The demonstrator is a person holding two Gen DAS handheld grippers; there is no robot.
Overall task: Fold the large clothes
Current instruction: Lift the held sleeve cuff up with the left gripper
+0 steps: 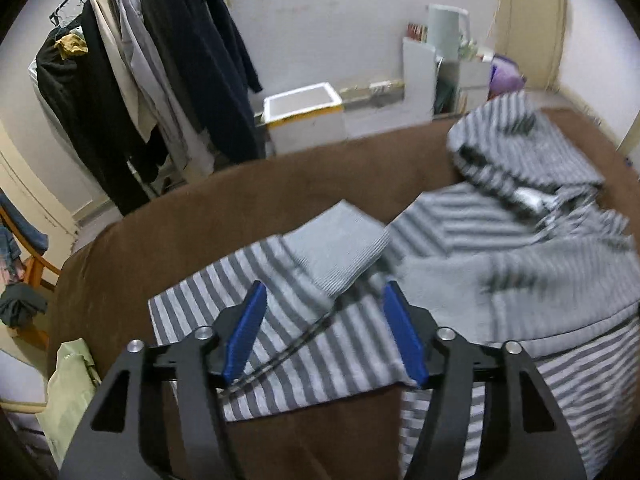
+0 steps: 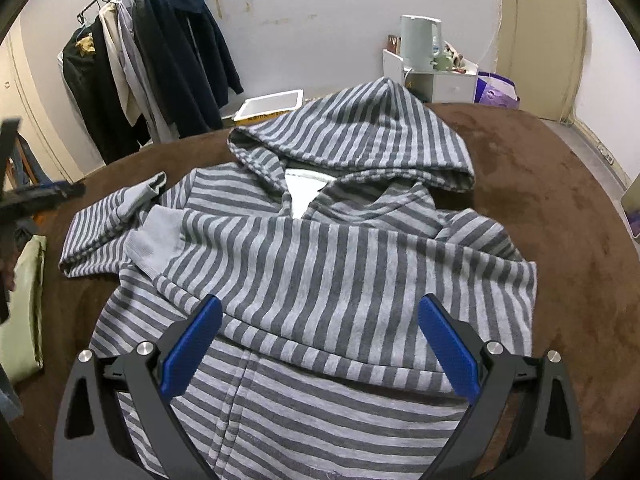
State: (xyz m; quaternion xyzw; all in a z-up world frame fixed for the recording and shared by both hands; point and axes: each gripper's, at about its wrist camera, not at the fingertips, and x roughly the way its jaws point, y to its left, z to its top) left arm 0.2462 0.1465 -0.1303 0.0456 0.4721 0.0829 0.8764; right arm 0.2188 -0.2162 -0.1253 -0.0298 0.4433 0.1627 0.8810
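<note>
A grey striped hoodie (image 2: 360, 264) lies face up on a brown bed cover (image 2: 560, 184), hood (image 2: 352, 132) at the far end. One sleeve is folded across the chest, its plain grey cuff (image 2: 148, 244) at the left. The other sleeve (image 2: 96, 228) lies out to the left. My left gripper (image 1: 325, 289) is open just above that sleeve (image 1: 248, 312), near its cuff (image 1: 340, 248); a thin dark cord (image 1: 288, 354) runs between the jaws, untouched by the pads. My right gripper (image 2: 320, 301) hangs open over the hoodie's lower front, holding nothing.
A rack of hanging clothes (image 2: 160, 64) stands at the back left. A white foam box (image 1: 304, 108), a white shelf with a kettle (image 2: 420, 40) and a purple bag (image 2: 496, 92) line the far wall. A pale green bag (image 2: 24, 312) sits off the bed's left edge.
</note>
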